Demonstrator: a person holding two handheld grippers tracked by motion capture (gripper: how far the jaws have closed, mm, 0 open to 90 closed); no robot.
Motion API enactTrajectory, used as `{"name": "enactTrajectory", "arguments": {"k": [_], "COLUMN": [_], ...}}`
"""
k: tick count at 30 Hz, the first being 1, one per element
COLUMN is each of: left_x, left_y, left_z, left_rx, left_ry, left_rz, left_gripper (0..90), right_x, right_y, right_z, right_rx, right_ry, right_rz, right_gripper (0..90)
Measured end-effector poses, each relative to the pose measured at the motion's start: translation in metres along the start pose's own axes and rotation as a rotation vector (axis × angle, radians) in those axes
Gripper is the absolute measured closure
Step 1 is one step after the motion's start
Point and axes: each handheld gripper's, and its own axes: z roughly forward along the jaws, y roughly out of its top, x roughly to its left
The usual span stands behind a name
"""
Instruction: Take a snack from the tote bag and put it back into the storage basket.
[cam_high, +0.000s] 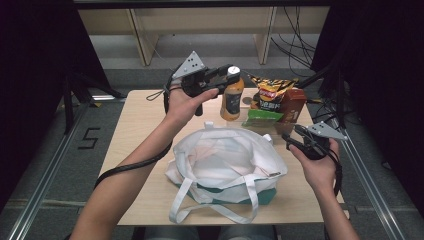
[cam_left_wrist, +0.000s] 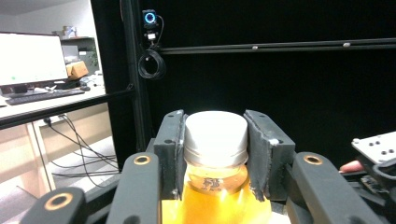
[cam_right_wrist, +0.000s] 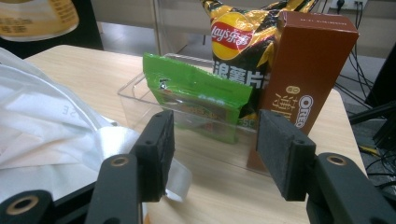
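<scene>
The left gripper (cam_high: 226, 75) was up over the far side of the table (cam_high: 135, 145). Its jaws were clamped on the white cap of the bottle (cam_high: 232, 97). In the left gripper view the cap (cam_left_wrist: 215, 135) sat tight between the two black pads, with orange drink (cam_left_wrist: 219, 203) below it. The bottle was held in the air, just past the back edge of the bag (cam_high: 225, 160).

The white bag lay open in the middle of the table, with its straps hanging toward the person.

To the right stood a clear tray (cam_right_wrist: 135, 88) with a green pack (cam_right_wrist: 196, 100), a chip bag (cam_right_wrist: 243, 42) and a brown box (cam_right_wrist: 306, 70) in it. The right gripper (cam_high: 294, 139) waited near the right side of the bag, and its jaws were apart with nothing in them.

It looked like the step was packing the bottle into the bag. Next, the left hand would need to bring the bottle over the open mouth, lower it inside, and only then let the jaws go. The right gripper might need to hold the bag's rim open so the soft cloth would not fold in.
</scene>
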Motion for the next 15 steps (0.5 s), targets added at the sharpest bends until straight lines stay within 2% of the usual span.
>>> {"name": "enactTrajectory", "arguments": {"k": [1,6,9,12,15], "left_x": [0.001,0.007,0.011,0.015,0.019], "left_y": [-0.001,-0.004,-0.007,-0.009,-0.011], "left_z": [0.001,0.008,0.011,0.015,0.018], "left_rx": [-0.001,0.014,0.024,0.030,0.042], "left_ry": [0.004,0.018,0.027,0.031,0.037], "left_rz": [-0.002,-0.003,-0.011,-0.021,-0.023], "left_gripper": [59.3,59.3,59.3,59.3,59.3], "right_x": [-0.001,-0.001,0.000,-0.001,-0.002], "right_y": [-0.001,-0.001,-0.001,-0.002,-0.002], "right_z": [0.001,0.002,0.001,0.003,0.001], "right_rx": [-0.007,-0.012,0.002,-0.022,-0.001], "right_ry": [0.002,0.005,0.005,-0.008,-0.003], "right_rz": [-0.015,-0.011,-0.002,-0.008,-0.013], "right_gripper": [47.6,47.6,47.6,47.6,47.6]}}
